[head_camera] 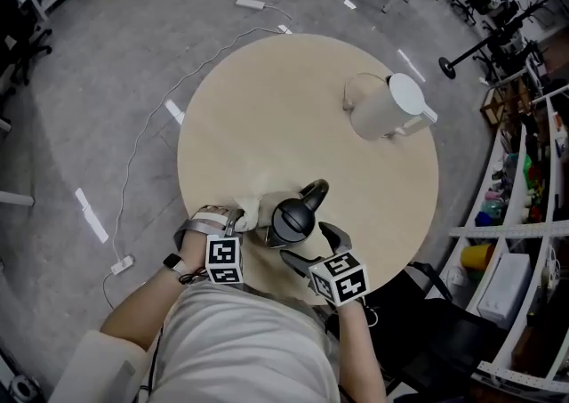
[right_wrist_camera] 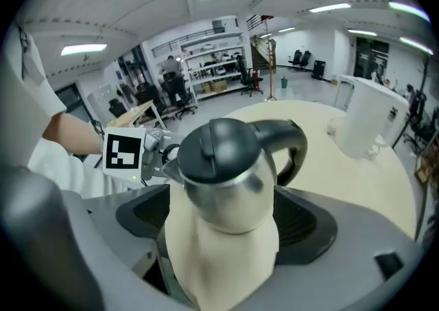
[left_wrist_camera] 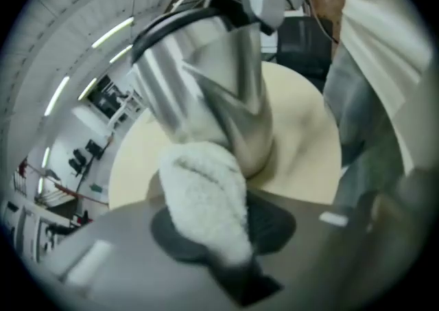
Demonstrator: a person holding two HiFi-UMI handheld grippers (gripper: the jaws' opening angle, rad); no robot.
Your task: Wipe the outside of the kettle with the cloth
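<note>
Grey workshop floor (head_camera: pixel 107 108), a cable (head_camera: pixel 142 139) trailing across it. Round beige table (head_camera: pixel 267 125) with a white jug (head_camera: pixel 388 108) at its far right and a steel kettle (head_camera: pixel 292 219), black lid and handle, upright at the near edge. Right gripper (head_camera: pixel 313 247) sits just near-right of the kettle, jaws spread wide, nothing clamped. Left gripper (head_camera: pixel 233 225) is at the kettle's left, jaws closed on a fluffy white cloth (left_wrist_camera: pixel 206 200) — the cloth is pressed against the kettle's side.

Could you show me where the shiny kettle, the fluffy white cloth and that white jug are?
steel kettle (right_wrist_camera: pixel 230 193): right gripper view, on its shiny body below the black lid.
cloth (left_wrist_camera: pixel 204 196): left gripper view, on the middle of the fluffy wad.
white jug (head_camera: pixel 373 115): head view, on its side wall.
</note>
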